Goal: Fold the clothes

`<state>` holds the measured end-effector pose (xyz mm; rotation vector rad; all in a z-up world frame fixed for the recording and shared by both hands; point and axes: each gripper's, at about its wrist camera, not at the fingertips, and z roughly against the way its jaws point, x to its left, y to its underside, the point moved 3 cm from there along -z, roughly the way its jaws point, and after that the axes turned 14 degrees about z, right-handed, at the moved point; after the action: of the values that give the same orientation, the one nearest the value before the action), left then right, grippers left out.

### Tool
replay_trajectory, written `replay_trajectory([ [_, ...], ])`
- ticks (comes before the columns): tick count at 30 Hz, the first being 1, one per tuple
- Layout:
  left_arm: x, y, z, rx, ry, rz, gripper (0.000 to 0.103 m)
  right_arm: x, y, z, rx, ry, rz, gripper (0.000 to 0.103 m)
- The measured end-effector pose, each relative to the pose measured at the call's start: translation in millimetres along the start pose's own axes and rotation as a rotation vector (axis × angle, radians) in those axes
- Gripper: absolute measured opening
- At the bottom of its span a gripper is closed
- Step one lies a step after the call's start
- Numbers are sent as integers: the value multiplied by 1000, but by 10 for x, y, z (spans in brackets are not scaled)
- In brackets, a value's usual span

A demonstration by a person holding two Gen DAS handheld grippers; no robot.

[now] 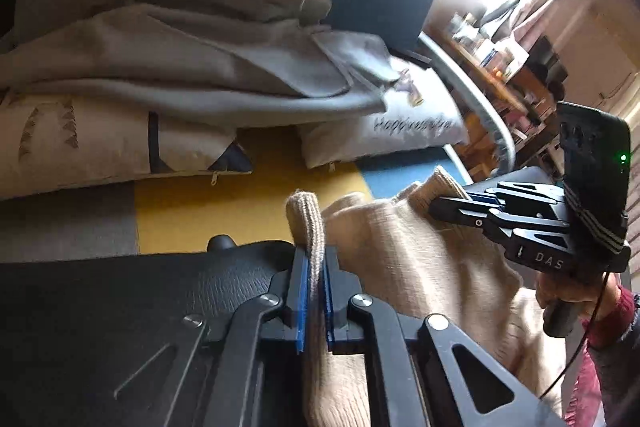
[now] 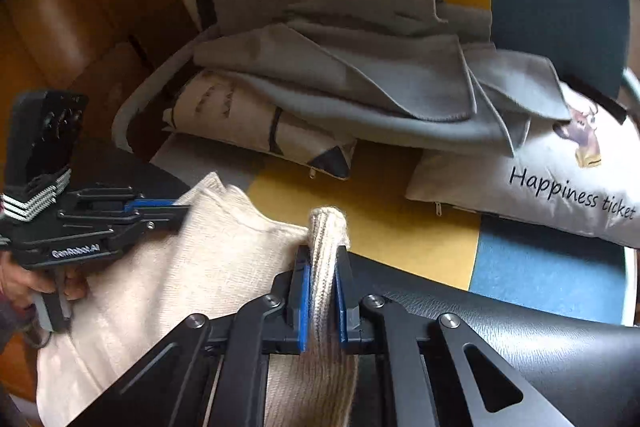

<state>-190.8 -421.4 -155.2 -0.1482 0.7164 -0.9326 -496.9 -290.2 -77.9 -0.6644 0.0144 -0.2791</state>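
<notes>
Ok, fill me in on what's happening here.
A person is folding clothes with a handheld gripper in each hand. Both the left gripper and the right gripper are shut on ribbed edges of the same cream knit sweater, which hangs between them over a black leather surface. Behind, on a yellow, grey and blue striped cover, a loosely folded grey blanket lies across two cushions, one printed "Happiness ticket".

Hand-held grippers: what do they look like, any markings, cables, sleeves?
Both are black linkage frames with silver pivot screws and blue pads. The left hand-held gripper reads "GenRobot.AI"; the right hand-held gripper shows "DAS", a green light and a thin black cable. Its holder wears a dark red knit sleeve.
</notes>
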Motion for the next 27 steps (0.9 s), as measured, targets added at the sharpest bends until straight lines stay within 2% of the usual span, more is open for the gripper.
replay_trajectory([
  [7, -163, 181, 764, -127, 126, 6, 5, 139, 31, 600, -109, 1, -42, 11],
  [11, -284, 435, 1143, -161, 184, -9, 5, 342, 174, 1033, -166, -14, -41, 11],
  [17, -475, 1004, 1359, -151, 196, -72, 5, 644, 633, 1397, -183, -26, -59, 11],
  [23, -478, 1557, 1376, -111, 186, -86, 5, 890, 1193, 1476, -159, -33, -92, 11],
  [27, -406, 1873, 1283, -74, 136, -105, 5, 981, 1499, 1424, -133, -28, -110, 11],
])
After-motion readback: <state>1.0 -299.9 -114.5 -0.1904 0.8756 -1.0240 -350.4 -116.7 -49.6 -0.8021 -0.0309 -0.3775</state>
